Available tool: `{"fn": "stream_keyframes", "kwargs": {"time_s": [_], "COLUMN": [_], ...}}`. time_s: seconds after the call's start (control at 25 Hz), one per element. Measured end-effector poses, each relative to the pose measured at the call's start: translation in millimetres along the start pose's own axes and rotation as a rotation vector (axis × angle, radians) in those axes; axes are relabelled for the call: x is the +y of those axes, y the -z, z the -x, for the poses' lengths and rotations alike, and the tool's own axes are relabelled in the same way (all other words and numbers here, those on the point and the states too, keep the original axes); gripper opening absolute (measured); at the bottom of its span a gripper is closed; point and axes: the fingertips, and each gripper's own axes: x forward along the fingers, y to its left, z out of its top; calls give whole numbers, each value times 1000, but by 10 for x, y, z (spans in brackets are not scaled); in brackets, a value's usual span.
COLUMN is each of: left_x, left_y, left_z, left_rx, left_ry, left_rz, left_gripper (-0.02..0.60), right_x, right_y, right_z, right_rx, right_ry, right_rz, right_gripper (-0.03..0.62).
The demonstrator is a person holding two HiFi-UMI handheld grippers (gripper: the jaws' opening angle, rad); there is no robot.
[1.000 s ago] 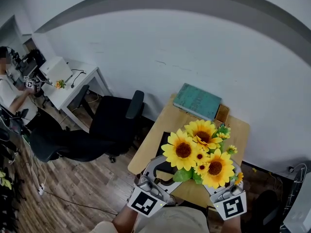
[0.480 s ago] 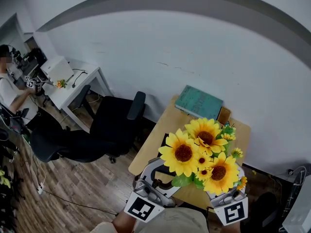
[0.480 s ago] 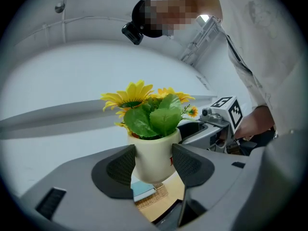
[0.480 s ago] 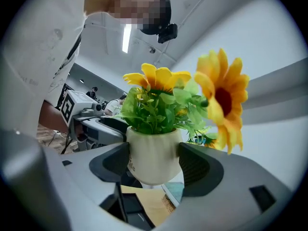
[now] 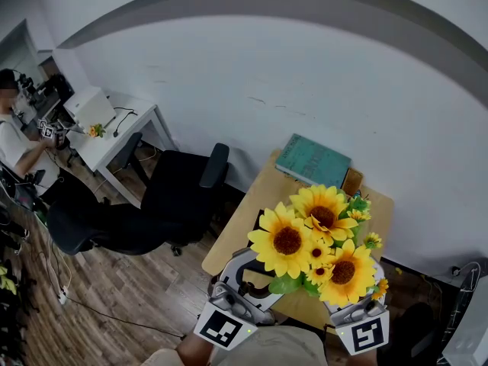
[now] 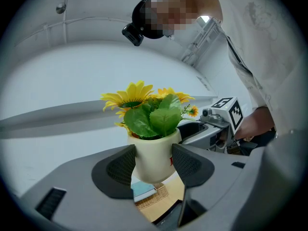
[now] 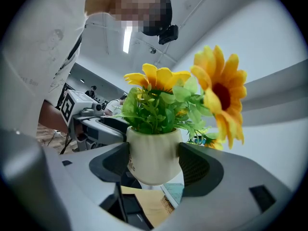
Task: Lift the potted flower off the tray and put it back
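Both grippers sit at the bottom centre of the head view, side by side, with their marker cubes [image 5: 221, 328] facing the camera. The left gripper [image 6: 153, 166] has its two fingers [image 6: 120, 167] pressed against opposite sides of the cream pot [image 6: 152, 148]. The right gripper [image 7: 154, 163] clamps the same pot from the other side, its fingers [image 7: 198, 166] tight on the wall. Each gripper appears in the other's view, with a hand [image 6: 257, 124] behind it.

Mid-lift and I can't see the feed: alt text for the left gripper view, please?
The left hand-held gripper clamps a cream pot of yellow sunflowers between its dark jaws, in the air above a wooden table and a teal book. The right hand-held gripper reaches it from the right.
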Motion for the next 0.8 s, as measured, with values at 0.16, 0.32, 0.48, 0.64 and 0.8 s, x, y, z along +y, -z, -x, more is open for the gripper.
{"fn": "stream_keyframes", "kwargs": {"time_s": [0.16, 0.32, 0.48, 0.64, 0.8], "left_x": [6, 10, 14, 18, 19], "left_y": [-1, -2, 11, 22, 23], "left_z": [-3, 2, -1, -5, -5], "left_rx": [4, 6, 13, 16, 15], "left_ry": [0, 1, 2, 5, 7], "left_rz": [0, -2, -4, -7, -8], "left_gripper": [249, 247, 247, 247, 247], "right_x": [-1, 3, 5, 6, 12], "right_y": [2, 0, 11, 24, 35], "right_z": [-4, -8, -17, -22, -23], "right_rx": [3, 4, 4, 7, 14], "right_ry": [1, 3, 9, 13, 11], "right_rz": [5, 4, 3, 3, 4], "right_gripper": [341, 341, 341, 341, 339]}}
